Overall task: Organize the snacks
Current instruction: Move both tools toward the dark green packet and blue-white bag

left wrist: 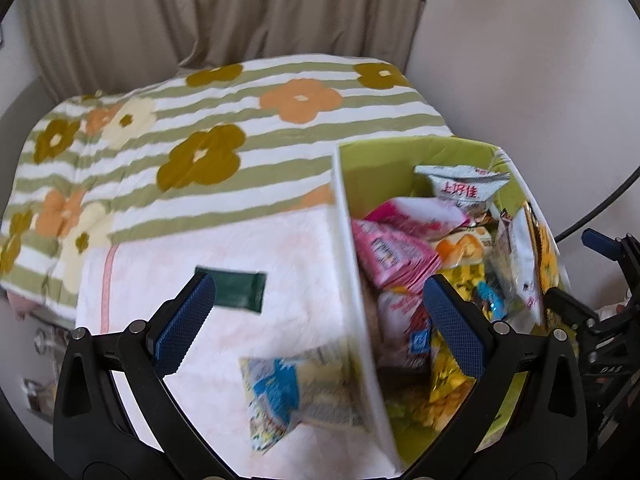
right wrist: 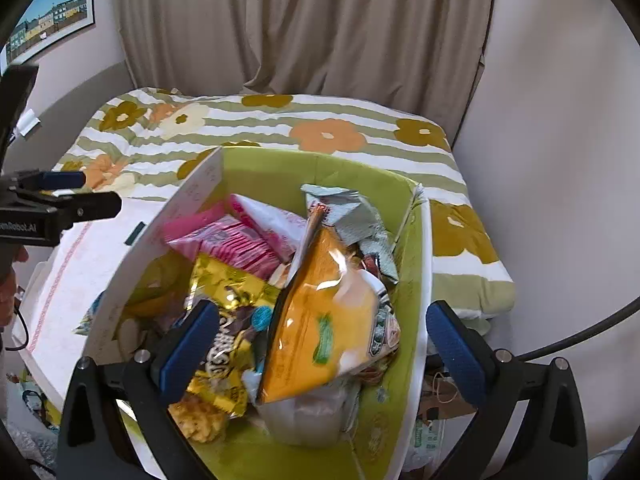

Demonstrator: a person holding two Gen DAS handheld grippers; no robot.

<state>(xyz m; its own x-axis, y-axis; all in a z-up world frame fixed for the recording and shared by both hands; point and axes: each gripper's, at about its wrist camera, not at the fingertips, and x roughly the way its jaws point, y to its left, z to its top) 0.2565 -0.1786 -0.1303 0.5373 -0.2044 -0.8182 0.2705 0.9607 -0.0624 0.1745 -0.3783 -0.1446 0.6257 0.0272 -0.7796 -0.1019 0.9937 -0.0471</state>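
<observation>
Two grippers, both spread wide and holding nothing: right gripper [right wrist: 322,344] hangs over the box [right wrist: 416,280] of snacks [right wrist: 320,320]; left gripper [left wrist: 320,312] straddles its left wall, blue-yellow packet [left wrist: 288,388] just outside.

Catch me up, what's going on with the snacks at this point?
Both grippers are open and hold nothing. The right gripper hovers over the green-lined white box, which is heaped with packets, an orange snack bag on top. The left gripper straddles the box's left wall. Outside the box, on the white towel, lie a dark green bar wrapper and a blue and yellow snack packet.
</observation>
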